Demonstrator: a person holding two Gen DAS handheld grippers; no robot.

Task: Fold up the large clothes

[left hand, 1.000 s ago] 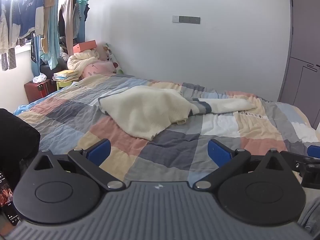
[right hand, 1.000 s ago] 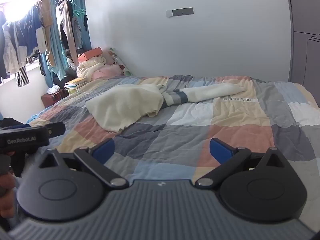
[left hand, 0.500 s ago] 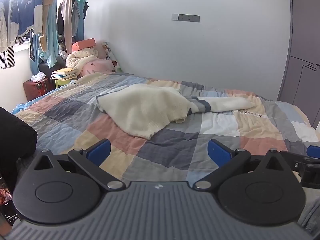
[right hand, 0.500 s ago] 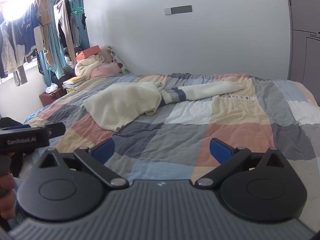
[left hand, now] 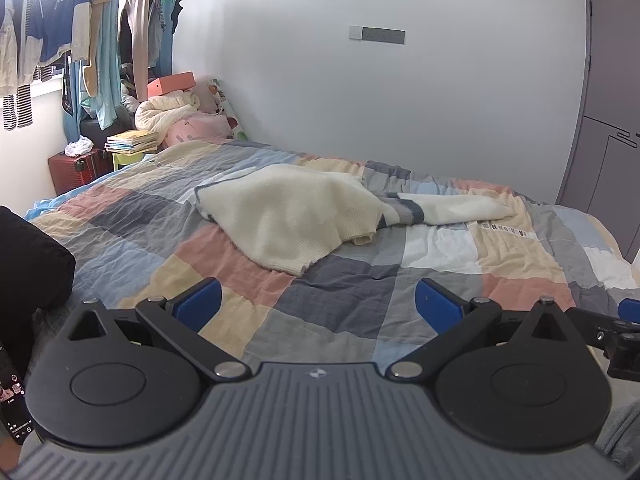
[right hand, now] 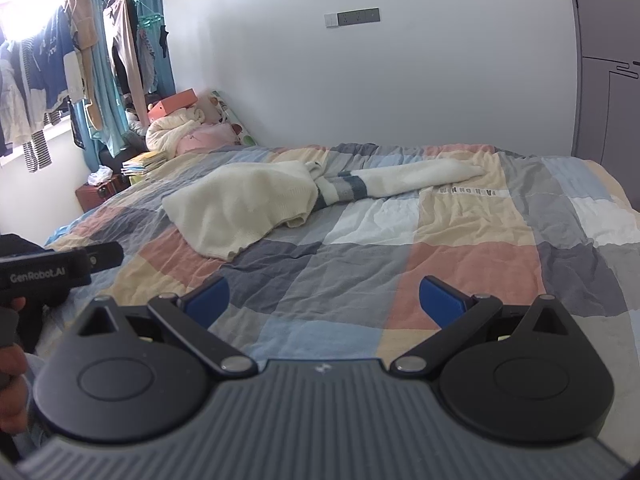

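Both tools wait at the foot edge of the bed [left hand: 360, 320], neither yet touching cloth. The left hand-held gripper [left hand: 318, 305] has its blue pads spread wide with nothing between them, and the right hand-held gripper [right hand: 324, 300] stands just as wide and empty over the patchwork quilt [right hand: 460, 264]. Farther up the bed, well apart from both tools, lies the cream sweater [left hand: 292, 216]: its body is heaped and creased toward the left side, one striped-cuffed sleeve [right hand: 404, 180] trailing out toward the right edge, a fold of hem turned under at its near corner. The job appears to be at its very start, the approach, with the garment unfolded and not yet spread flat. The next move likely calls for a long reach forward over the quilt, each tool taking one near corner of the hem or a shoulder so the body can be pulled smooth before any fold; the soft knit may drag the loose quilt with it. Beyond, hanging clothes [left hand: 80, 28] crowd the window and a wardrobe [left hand: 612, 120] closes the far right.
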